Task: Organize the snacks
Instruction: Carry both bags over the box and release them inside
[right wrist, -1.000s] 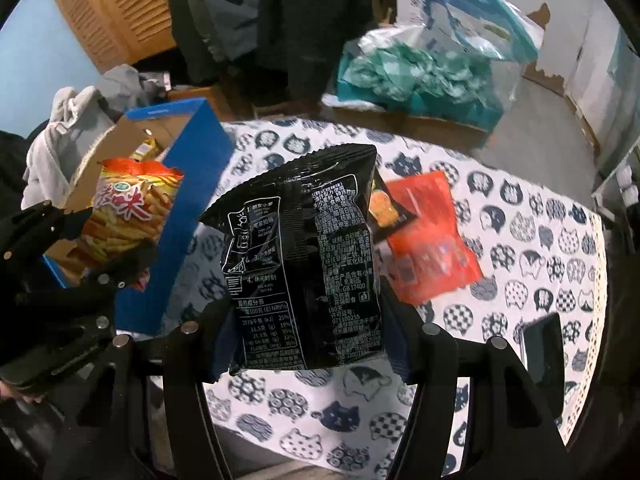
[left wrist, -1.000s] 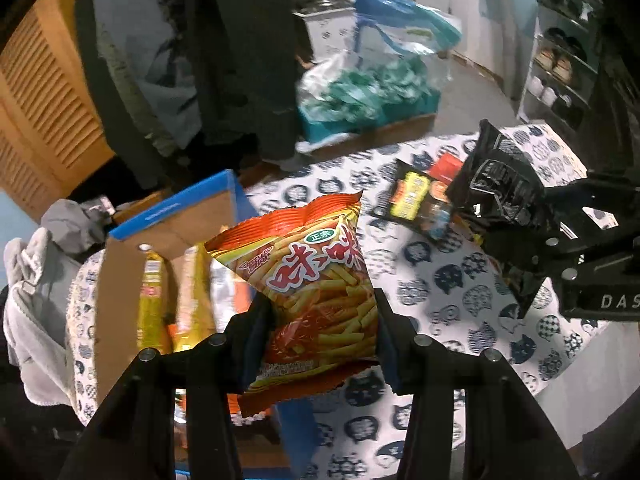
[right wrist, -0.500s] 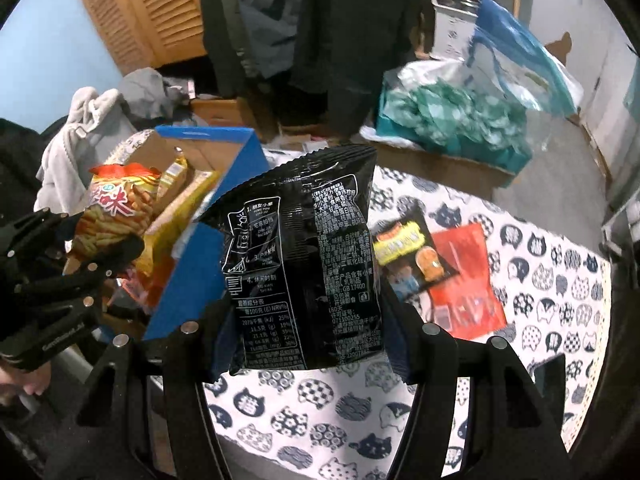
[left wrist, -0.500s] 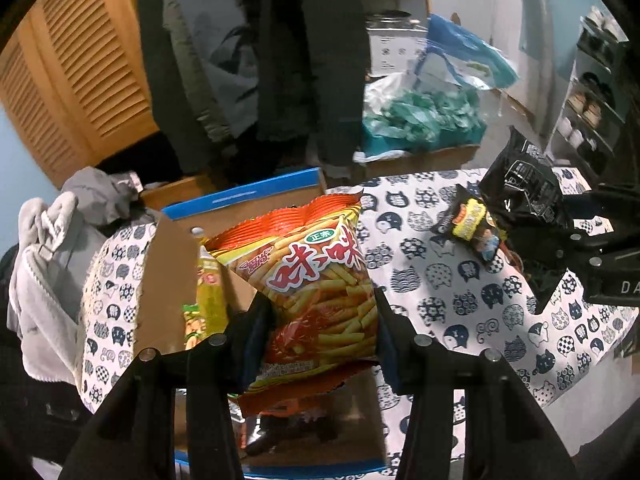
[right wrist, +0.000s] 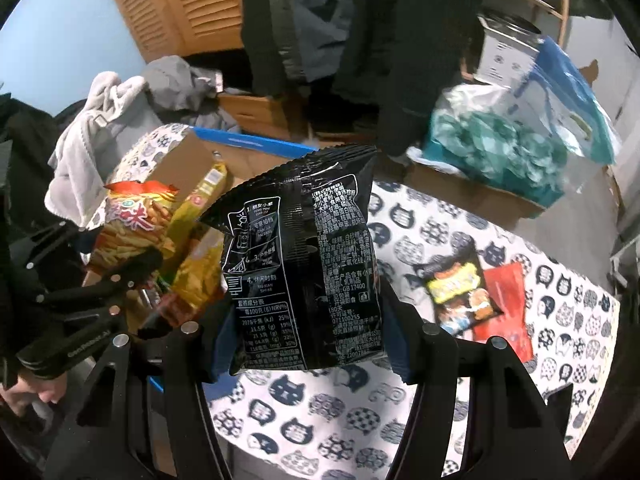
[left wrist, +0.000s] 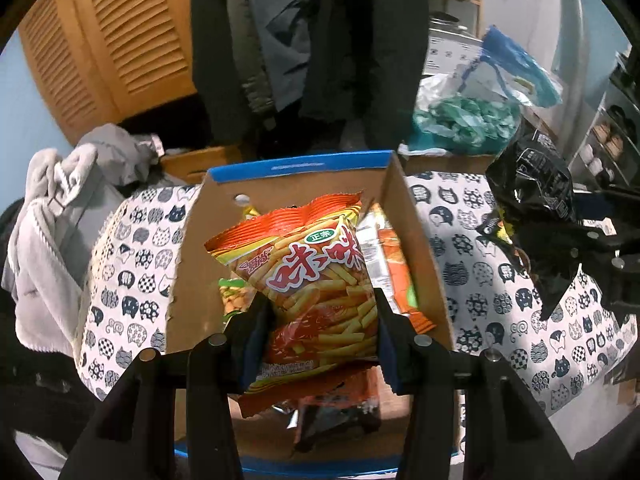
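Observation:
My left gripper [left wrist: 318,320] is shut on an orange fries snack bag [left wrist: 312,276] and holds it above the open cardboard box [left wrist: 296,188], which has several snack packs inside. My right gripper [right wrist: 308,320] is shut on a black snack bag [right wrist: 308,256], held above the table's cat-print cloth just right of the box [right wrist: 248,142]. The black bag [left wrist: 532,184] shows at the right of the left wrist view, and the orange bag [right wrist: 132,220] at the left of the right wrist view.
A small dark snack pack [right wrist: 460,292] and a red packet [right wrist: 508,308] lie on the cat-print tablecloth [right wrist: 320,408] to the right. Grey clothes [left wrist: 52,208] are heaped left of the box. A bin of teal bags [right wrist: 496,152] stands behind the table.
My left gripper has carried the orange bag leftward until it is over the box. My right gripper has followed left with the black bag, toward the box.

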Available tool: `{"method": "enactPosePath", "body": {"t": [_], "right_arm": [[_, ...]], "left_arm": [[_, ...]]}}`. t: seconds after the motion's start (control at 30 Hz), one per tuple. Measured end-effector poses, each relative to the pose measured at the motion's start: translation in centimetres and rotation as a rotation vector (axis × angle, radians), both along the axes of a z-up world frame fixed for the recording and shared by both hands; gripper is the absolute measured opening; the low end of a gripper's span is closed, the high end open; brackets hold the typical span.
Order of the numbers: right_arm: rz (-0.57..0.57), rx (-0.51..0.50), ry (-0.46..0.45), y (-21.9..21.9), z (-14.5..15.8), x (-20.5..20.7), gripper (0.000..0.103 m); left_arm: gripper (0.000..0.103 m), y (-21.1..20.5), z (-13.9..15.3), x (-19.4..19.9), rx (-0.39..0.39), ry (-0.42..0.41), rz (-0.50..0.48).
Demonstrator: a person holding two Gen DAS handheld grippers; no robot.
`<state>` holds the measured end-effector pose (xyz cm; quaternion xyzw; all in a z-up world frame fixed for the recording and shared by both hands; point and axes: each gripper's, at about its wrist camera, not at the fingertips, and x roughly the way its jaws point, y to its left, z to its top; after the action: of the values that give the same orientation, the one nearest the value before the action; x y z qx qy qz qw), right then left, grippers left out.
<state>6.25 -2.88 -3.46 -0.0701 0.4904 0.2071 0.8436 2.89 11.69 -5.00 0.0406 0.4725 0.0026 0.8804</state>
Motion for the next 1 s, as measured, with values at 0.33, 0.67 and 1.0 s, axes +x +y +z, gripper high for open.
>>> {"method": "enactPosePath", "body": {"t": [0.33, 0.67, 1.0], "right_arm": [[0.049, -0.007, 0.039, 5.2, -1.0, 1.6, 0.062], [0.085, -0.029, 0.081, 9.0, -2.8, 2.7, 0.062], [0.11, -0.032, 0.093, 11.0, -3.2, 3.1, 0.062]], "left_arm": [[0.049, 4.2, -0.9, 0.4, -0.019, 0.018, 0.072], [0.05, 6.4, -3.4, 1.0, -0.029, 0.09, 0.113], [0.079, 6.4, -2.0, 0.4, 0.035, 0.051, 0.141]]}}
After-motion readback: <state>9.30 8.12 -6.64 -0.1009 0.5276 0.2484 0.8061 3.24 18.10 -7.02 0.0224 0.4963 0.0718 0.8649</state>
